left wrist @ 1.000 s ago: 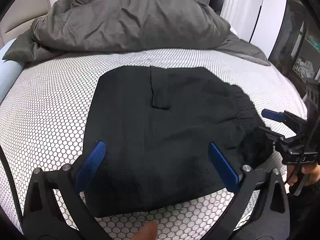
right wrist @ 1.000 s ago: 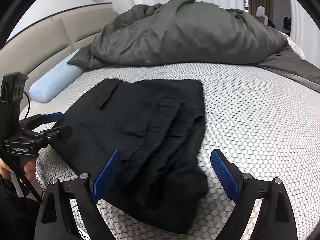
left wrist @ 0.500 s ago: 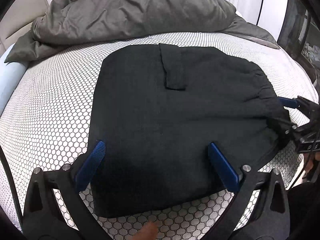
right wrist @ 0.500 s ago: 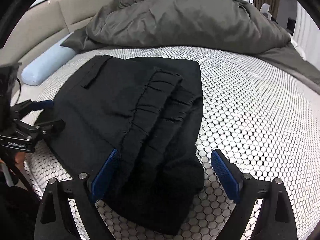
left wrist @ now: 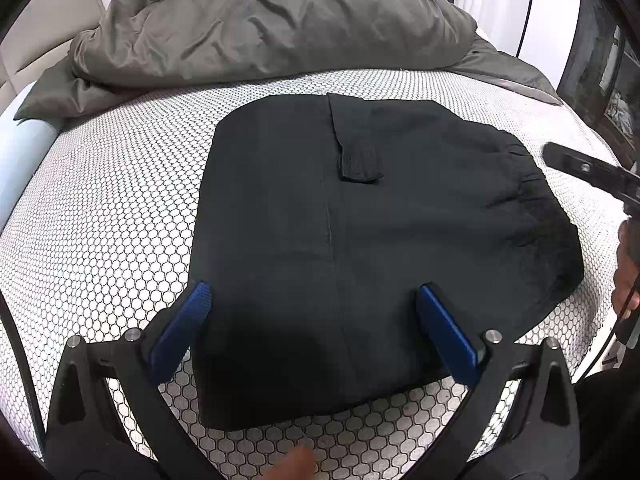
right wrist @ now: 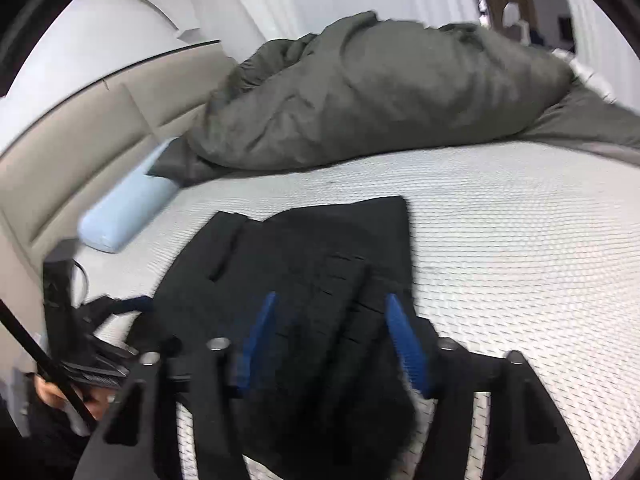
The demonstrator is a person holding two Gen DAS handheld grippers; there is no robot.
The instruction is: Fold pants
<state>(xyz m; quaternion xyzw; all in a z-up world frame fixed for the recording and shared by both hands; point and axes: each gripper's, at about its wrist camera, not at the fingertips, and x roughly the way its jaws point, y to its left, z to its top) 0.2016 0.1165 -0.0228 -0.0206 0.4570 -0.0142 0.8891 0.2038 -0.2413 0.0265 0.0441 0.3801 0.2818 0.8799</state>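
Note:
Black pants [left wrist: 360,240] lie folded flat on the white honeycomb-patterned bed [left wrist: 100,220], with the gathered waistband [left wrist: 524,200] at the right. My left gripper [left wrist: 312,312] hangs open just above the pants' near edge, its blue pads wide apart and touching nothing. In the blurred right wrist view, my right gripper [right wrist: 328,340] hovers over the waistband end of the pants [right wrist: 312,272]. Its jaws are closing, and cloth shows between the pads without being clamped. From the left wrist view the right gripper [left wrist: 588,172] sits above the pants' right edge, and the pants stay flat.
A rumpled grey duvet [left wrist: 260,24] fills the back of the bed. A pale blue bolster [right wrist: 124,216] lies against the beige headboard [right wrist: 80,152]. Dark furniture [left wrist: 600,60] stands past the bed's right side. A hand [left wrist: 624,272] holds the right gripper's handle.
The right gripper's pads have come much closer together and its view has tilted up and blurred. It has drawn back from the waistband. The left gripper sank slightly over the pants.

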